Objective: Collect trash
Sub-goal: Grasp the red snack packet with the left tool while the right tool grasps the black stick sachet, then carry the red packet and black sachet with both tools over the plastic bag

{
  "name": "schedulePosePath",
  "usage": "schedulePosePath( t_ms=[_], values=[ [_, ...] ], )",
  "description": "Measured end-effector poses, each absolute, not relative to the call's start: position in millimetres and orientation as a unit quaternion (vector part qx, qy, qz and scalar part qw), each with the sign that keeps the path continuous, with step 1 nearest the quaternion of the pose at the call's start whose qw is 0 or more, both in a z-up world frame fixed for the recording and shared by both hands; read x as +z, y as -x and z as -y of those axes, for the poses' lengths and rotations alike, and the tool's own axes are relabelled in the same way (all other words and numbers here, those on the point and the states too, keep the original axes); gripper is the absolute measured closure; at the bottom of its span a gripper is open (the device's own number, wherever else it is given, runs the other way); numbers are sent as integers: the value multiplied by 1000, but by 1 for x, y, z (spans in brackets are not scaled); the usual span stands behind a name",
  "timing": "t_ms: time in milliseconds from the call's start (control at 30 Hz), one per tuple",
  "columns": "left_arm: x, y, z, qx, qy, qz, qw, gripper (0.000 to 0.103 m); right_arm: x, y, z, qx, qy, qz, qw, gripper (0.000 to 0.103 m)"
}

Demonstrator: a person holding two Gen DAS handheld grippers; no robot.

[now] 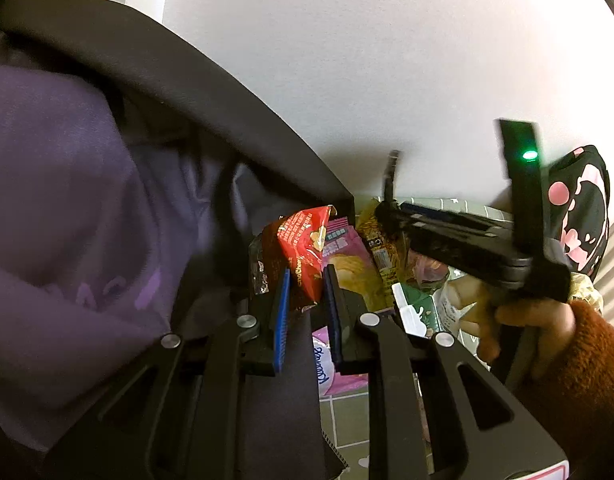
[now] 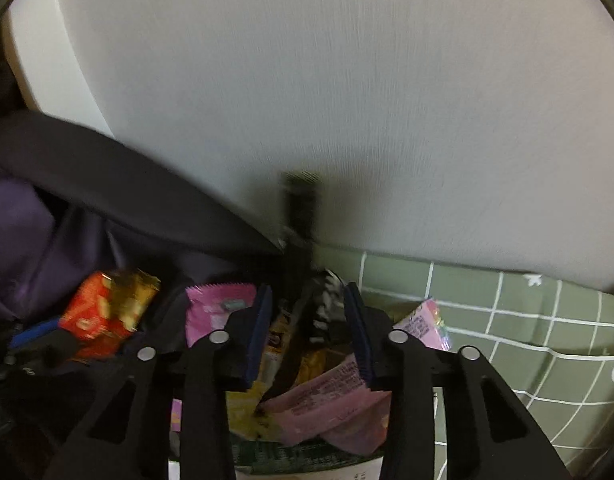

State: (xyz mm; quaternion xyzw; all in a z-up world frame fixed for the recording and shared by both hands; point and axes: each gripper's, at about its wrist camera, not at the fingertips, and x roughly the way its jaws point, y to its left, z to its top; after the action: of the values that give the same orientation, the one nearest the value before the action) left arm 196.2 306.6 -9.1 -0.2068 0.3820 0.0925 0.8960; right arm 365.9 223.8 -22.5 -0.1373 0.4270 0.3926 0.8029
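My left gripper [image 1: 305, 280] is shut on a crumpled red snack wrapper [image 1: 303, 248], held up beside a black chair back. The same red wrapper [image 2: 99, 312] shows at the left of the right wrist view. My right gripper [image 2: 307, 312] is open above a pile of wrappers: a pink packet [image 2: 331, 404], a yellow packet [image 2: 251, 412], another pink packet [image 2: 215, 312] and a black-and-white wrapper [image 2: 327, 304]. The right gripper's body [image 1: 467, 248] appears in the left wrist view, held by a hand in an orange sleeve. A pink chip bag [image 1: 347, 260] and a yellow packet [image 1: 379, 240] lie behind the red wrapper.
A black chair back [image 1: 167, 80] with a purple garment [image 1: 67, 200] fills the left. A green tablecloth with a white grid [image 2: 527, 320] covers the table against a white wall. A green-and-white carton [image 1: 415, 308] and a black bag with pink prints [image 1: 579, 208] sit at the right.
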Motion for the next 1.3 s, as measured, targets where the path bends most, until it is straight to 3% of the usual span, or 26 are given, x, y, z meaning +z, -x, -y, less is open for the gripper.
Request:
schedulePosePath(
  t_ms=[167, 867, 1300],
  values=[
    [-10, -195, -307, 86, 211, -384, 895, 87, -19, -370, -212, 400, 119, -436, 797, 80],
    [50, -202, -261, 5, 165, -334, 928, 87, 95, -320, -62, 351, 80, -332, 872, 81],
    [89, -226, -167, -130, 110, -303, 938, 87, 137, -293, 57, 238, 49, -277, 930, 81]
  ],
)
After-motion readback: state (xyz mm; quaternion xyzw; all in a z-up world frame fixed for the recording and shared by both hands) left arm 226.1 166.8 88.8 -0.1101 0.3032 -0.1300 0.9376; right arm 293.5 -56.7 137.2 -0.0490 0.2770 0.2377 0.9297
